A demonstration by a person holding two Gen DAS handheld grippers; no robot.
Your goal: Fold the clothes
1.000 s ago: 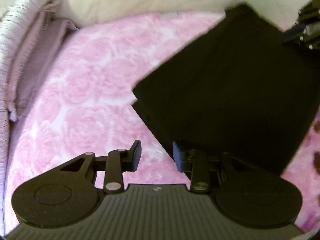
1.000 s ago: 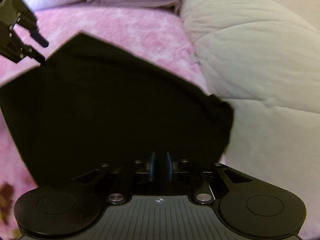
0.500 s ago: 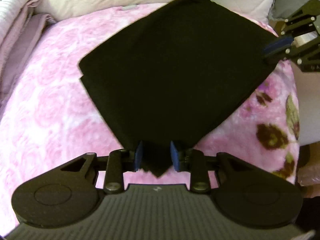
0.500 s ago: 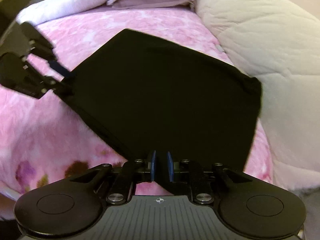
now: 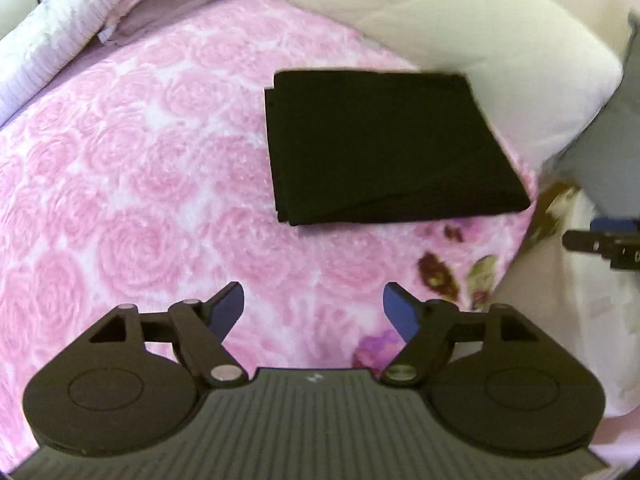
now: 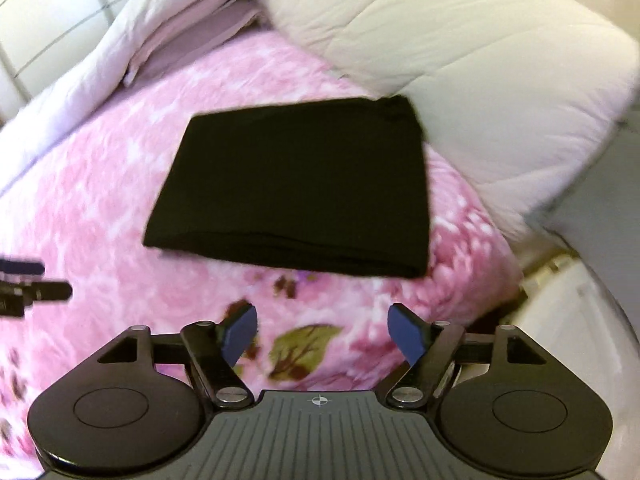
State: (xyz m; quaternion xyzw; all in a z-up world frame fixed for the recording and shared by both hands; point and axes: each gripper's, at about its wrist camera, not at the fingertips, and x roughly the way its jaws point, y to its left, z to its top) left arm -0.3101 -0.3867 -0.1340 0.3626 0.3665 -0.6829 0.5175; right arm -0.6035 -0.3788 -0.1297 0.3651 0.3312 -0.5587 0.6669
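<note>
A black garment [image 5: 384,144] lies folded into a flat rectangle on the pink rose-patterned bedspread [image 5: 140,168]. It also shows in the right wrist view [image 6: 296,188]. My left gripper [image 5: 313,312] is open and empty, held back from the garment's near edge. My right gripper [image 6: 322,332] is open and empty too, a short way in front of the folded edge. The right gripper's tip shows at the right edge of the left wrist view [image 5: 604,236]. The left gripper's tip shows at the left edge of the right wrist view [image 6: 28,284].
A cream quilted duvet [image 6: 460,52] is bunched against the garment's far right corner. Folded pale pink and white bedding [image 5: 92,12] lies at the back left. The bed's edge drops off at the right [image 5: 560,280].
Both grippers let go of the black garment, opened wide and drew back. The garment now lies folded flat on the bed.
</note>
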